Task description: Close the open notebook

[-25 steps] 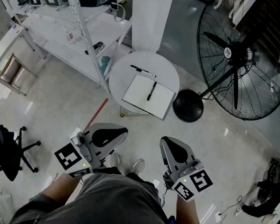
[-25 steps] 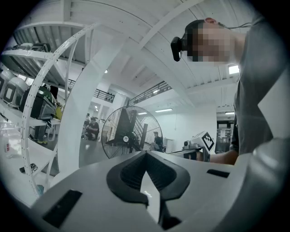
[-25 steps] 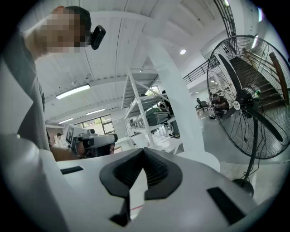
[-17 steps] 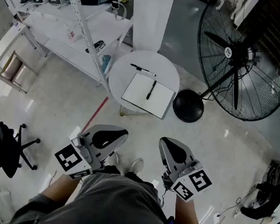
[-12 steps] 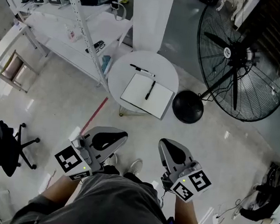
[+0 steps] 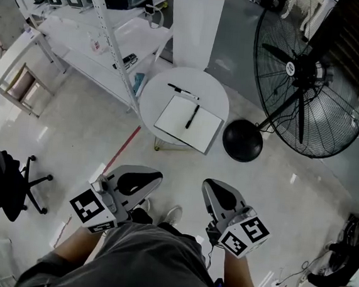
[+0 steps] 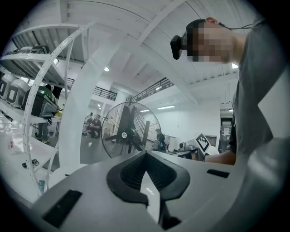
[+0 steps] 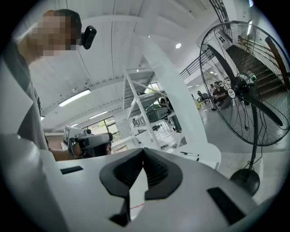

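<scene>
Item, notebook (image 6: 188, 123): as open as a second ago, pen (image 6: 194, 116) across its page, on the round table (image 6: 165, 91) well ahead of our left gripper (image 6: 156, 175) and right gripper (image 6: 207, 186), both closed, empty and barely shifted, so we judge the closing unstarted.

floor fan (image 6: 295, 69) right of round table (image 6: 213, 89) | marker (image 6: 183, 92) on table | office chair (image 6: 5, 186) left

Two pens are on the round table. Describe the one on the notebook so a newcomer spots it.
Left of the big floor fan stands a round white table bearing an open notebook. The pen is the black one lying on the notebook's blank page; the other marker lies on the bare tabletop beyond it.
</scene>
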A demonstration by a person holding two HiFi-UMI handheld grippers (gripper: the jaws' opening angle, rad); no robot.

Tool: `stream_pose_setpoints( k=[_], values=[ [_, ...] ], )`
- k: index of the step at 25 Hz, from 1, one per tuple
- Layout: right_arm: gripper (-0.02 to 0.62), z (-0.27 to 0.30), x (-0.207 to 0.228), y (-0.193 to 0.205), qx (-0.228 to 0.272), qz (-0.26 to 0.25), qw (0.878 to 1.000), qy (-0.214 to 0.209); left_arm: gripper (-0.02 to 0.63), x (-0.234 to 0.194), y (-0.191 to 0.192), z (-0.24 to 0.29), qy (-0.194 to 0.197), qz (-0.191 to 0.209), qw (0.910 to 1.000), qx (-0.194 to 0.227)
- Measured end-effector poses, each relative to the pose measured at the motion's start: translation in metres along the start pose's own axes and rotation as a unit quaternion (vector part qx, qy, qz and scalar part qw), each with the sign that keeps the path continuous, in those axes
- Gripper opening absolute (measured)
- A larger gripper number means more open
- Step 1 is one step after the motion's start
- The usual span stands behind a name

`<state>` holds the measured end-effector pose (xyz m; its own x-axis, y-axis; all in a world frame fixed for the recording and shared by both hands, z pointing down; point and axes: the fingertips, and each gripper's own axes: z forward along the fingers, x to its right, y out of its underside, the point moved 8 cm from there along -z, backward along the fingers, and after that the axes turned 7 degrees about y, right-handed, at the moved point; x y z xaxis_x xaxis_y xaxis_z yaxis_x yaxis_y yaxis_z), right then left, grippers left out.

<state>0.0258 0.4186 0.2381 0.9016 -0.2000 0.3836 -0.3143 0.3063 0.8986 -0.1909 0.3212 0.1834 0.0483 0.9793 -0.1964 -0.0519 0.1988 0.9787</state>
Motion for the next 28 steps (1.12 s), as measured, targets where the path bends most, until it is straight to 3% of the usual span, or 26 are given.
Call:
stream_pose_setpoints(
  k=[16,18,22,28],
  values=[
    [0.017,-0.017,0.028,0.001,0.003,0.011,1.000,-0.003,0.012,0.019,-0.002,0.026,0.003,-0.007,0.9999,-0.013],
    [0.017,-0.015,0.031,0.002,0.002,0.012,1.000,-0.003,0.012,0.017,0.003,0.025,-0.006,-0.011,0.9995,-0.030],
    [0.017,-0.009,0.036,0.002,-0.004,0.014,1.000,-0.003,0.012,0.009,0.001,0.028,-0.008,0.011,0.9998,-0.014],
    [0.017,0.004,0.049,-0.002,-0.012,0.010,1.000,0.000,0.012,-0.006,0.002,0.035,-0.009,0.007,0.9998,-0.016]
  ],
)
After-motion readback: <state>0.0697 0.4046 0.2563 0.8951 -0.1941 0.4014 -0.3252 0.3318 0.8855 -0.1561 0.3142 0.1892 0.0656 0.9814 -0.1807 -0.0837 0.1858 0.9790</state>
